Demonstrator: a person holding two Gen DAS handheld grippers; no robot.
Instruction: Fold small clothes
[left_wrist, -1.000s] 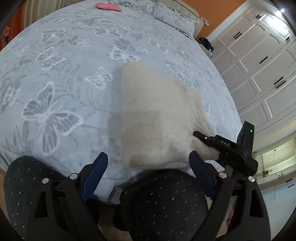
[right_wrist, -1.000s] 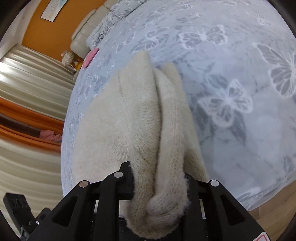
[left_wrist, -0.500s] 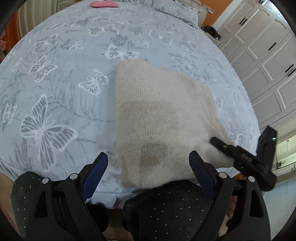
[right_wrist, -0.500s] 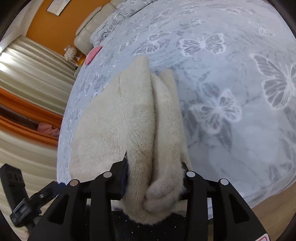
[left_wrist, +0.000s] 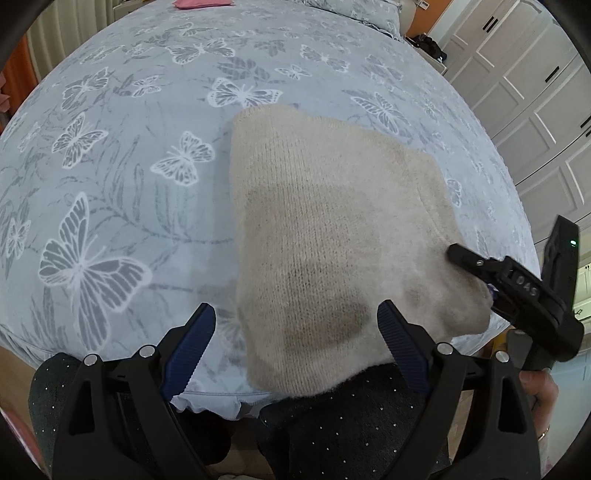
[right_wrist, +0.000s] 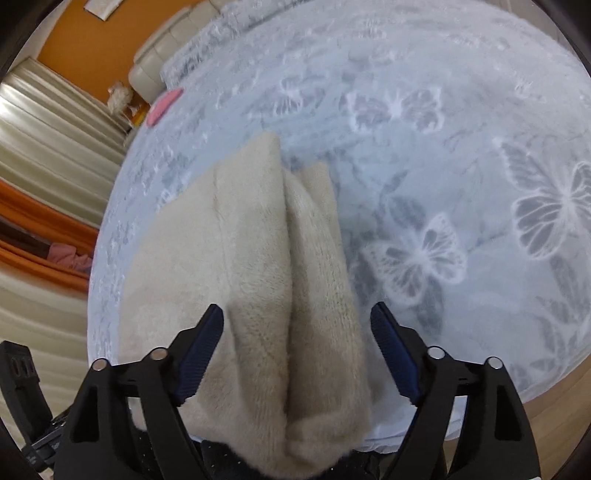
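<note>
Cream knit garment (right_wrist: 258, 295) lies lengthwise ahead of us, its folded ridge between our right gripper (right_wrist: 297, 354) whose jaws have just been opening off it, while our left gripper (left_wrist: 295, 343) is spread wide too.

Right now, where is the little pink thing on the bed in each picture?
Left wrist view: the pink thing lies at the very top edge, left of middle.
Right wrist view: the pink thing sits upper left, at the bed's edge.
Shared landmark: the cream knitted garment on the butterfly bedspread.
</note>
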